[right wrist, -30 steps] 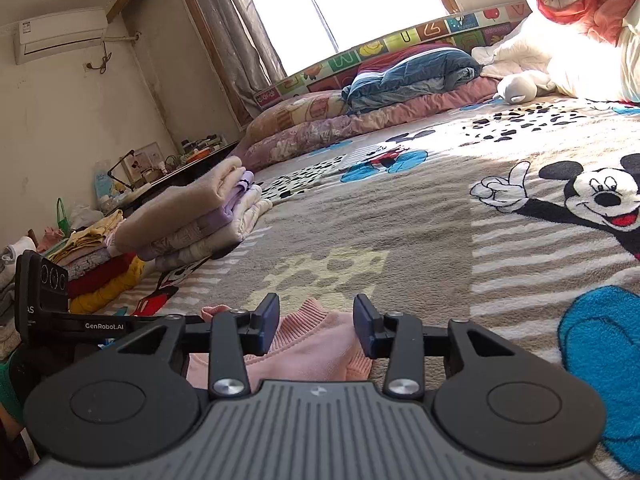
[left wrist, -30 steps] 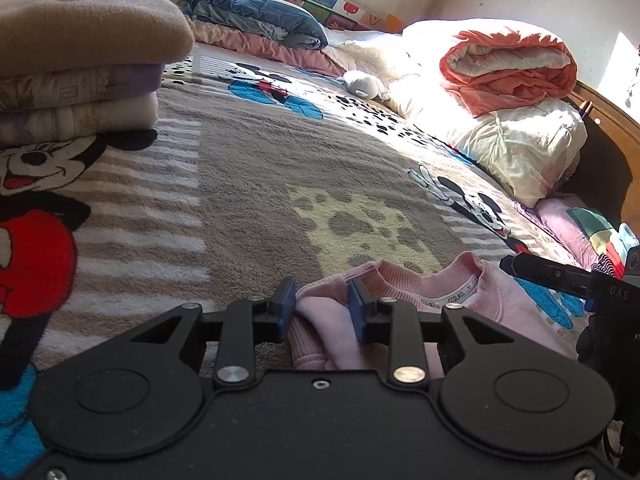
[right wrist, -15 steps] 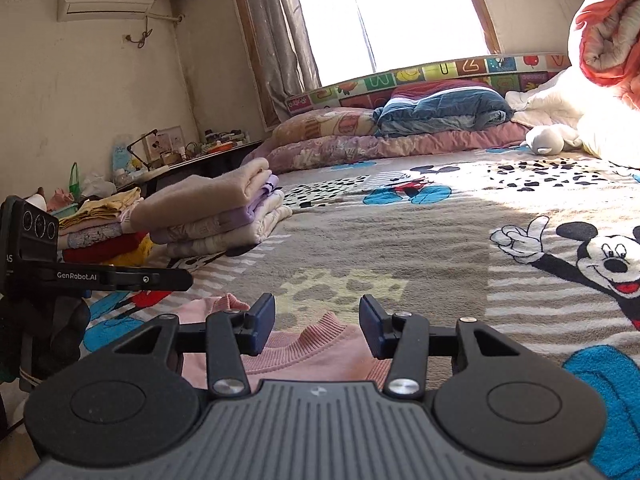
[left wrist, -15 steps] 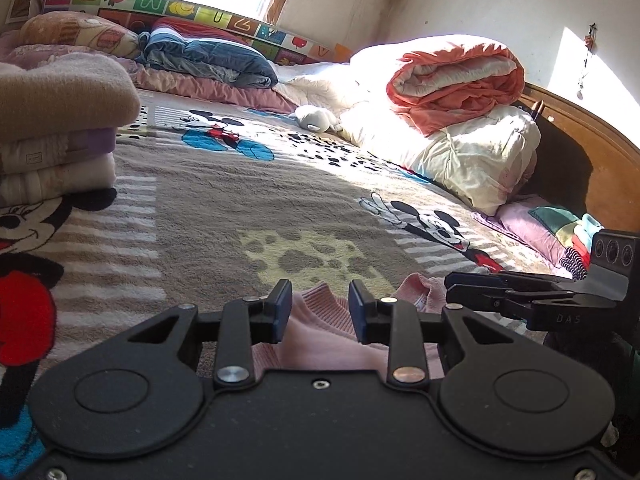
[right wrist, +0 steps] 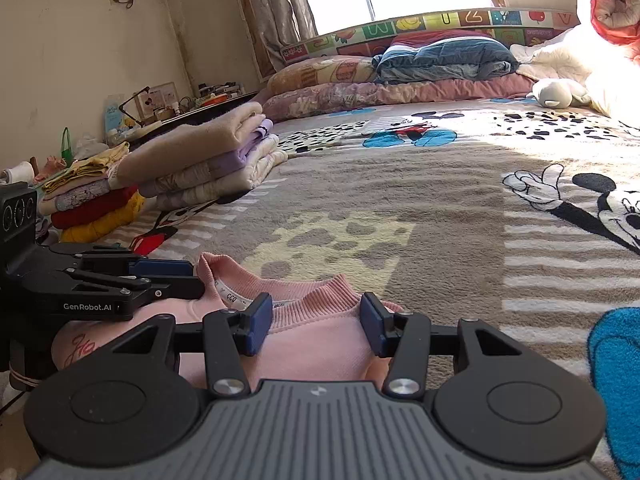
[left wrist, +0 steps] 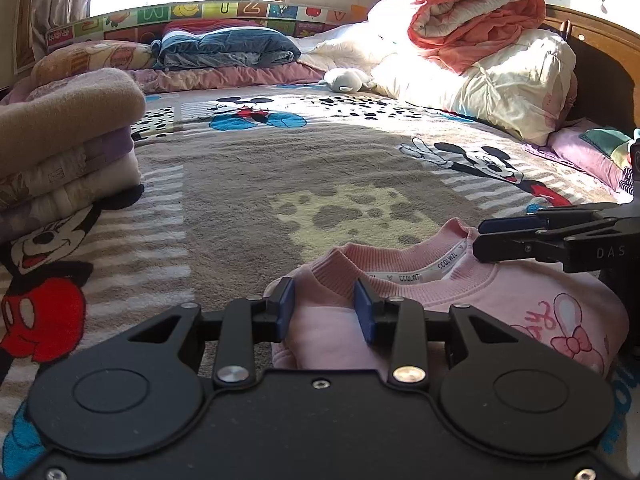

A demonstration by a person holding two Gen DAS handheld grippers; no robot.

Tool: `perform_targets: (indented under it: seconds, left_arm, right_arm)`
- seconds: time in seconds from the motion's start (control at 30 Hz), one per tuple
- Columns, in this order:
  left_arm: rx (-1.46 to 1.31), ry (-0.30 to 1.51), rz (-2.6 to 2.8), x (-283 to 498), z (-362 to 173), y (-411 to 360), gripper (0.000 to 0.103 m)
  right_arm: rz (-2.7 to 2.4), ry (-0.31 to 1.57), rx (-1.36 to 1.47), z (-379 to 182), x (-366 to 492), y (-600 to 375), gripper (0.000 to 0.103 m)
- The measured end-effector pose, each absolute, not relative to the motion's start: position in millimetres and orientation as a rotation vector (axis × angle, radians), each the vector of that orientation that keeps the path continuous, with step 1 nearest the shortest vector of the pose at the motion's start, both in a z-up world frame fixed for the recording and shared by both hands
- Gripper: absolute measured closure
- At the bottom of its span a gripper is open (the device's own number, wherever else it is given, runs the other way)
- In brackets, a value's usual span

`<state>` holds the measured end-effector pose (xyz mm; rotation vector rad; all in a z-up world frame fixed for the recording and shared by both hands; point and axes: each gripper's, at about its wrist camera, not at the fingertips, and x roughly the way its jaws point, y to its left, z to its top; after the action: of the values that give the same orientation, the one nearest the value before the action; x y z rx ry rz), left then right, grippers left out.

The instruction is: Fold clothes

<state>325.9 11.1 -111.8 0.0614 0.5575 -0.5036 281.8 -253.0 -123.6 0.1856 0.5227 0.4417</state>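
Sunlit bed [left wrist: 248, 184] — pink sweatshirt [left wrist: 520, 296] at its near edge, both hand-held grippers, left [left wrist: 325, 309] and right [right wrist: 316, 325], spread over its shoulders — seemingly mid-fold; next, pinch cloth evenly.

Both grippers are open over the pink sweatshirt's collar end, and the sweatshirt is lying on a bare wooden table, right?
Not a table. The pink sweatshirt lies on a bed, on a cartoon-mouse blanket, as the right wrist view shows. The rest holds: the left gripper and right gripper are both open at its collar end.
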Motion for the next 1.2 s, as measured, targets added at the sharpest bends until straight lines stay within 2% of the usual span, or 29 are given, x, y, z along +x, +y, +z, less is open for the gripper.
perform_targets:
  seconds: [0.17,0.3,0.47,0.7,0.93,1.07,1.2]
  left_arm:
    - [0.084,0.441,-0.579,293,-85,22,0.07]
    - [0.174,0.37,-0.701,274,-86,13,0.07]
    - [0.21,0.465,-0.642,286,-112,7,0.068]
    - [0.167,0.468,-0.626,289,-110,12,0.066]
    - [0.125,0.42,-0.6,316,-100,10,0.066]
    - [0.156,0.541,-0.575,331,-116,-2,0.063]
    - [0.125,0.555,-0.572,330,-117,6,0.061]
  right_arm:
    - [0.476,0.434,0.193,-104,261,-264,0.054]
    - [0.547,0.4,0.033,-90,233,-258,0.053]
    - [0.554,0.451,-0.037,-101,233,-246,0.054]
    - [0.543,0.506,0.01,-113,247,-252,0.053]
    - [0.519,0.394,0.088,-99,260,-259,0.053]
    - [0.496,0.509,0.074,-119,278,-251,0.051]
    - [0.508,0.551,0.18,-124,285,-264,0.051]
